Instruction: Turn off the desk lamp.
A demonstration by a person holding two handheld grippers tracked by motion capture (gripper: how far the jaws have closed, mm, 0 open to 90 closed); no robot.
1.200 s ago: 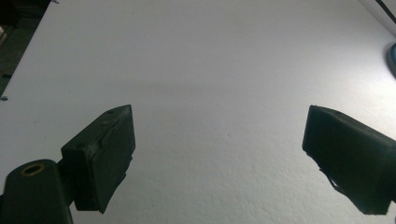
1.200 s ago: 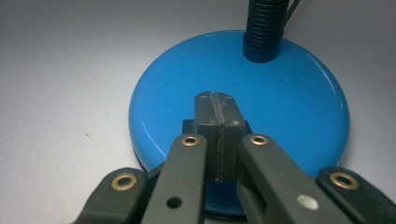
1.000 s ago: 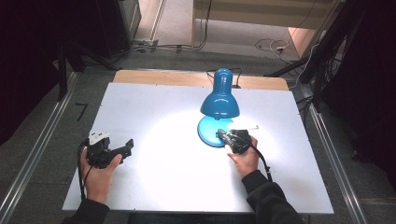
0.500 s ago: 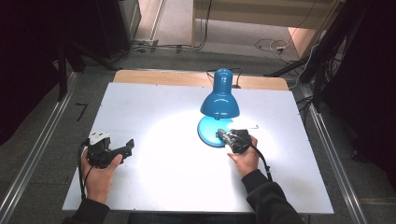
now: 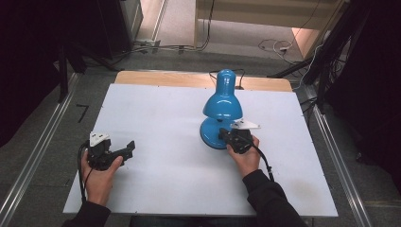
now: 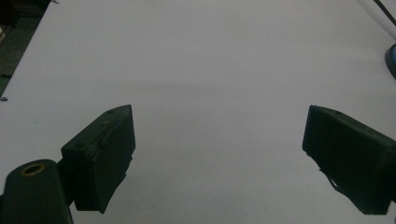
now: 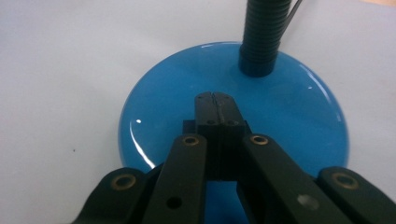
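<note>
1 blue lamp (image 5: 222,101); 2 tools: left tool (image 5: 126,147) wide, right tool (image 7: 216,100) closed over lamp base.

left gripper (image 5: 124,150) sits low on the left side, held in the person's left hand (image 5: 98,177), jaws spread wide apart with nothing between them. right gripper (image 5: 226,137) is further forward in the right hand (image 5: 246,158), dark sleeve (image 5: 269,201) behind it, jaws pressed together tip to tip, pointing forward and down.
</note>
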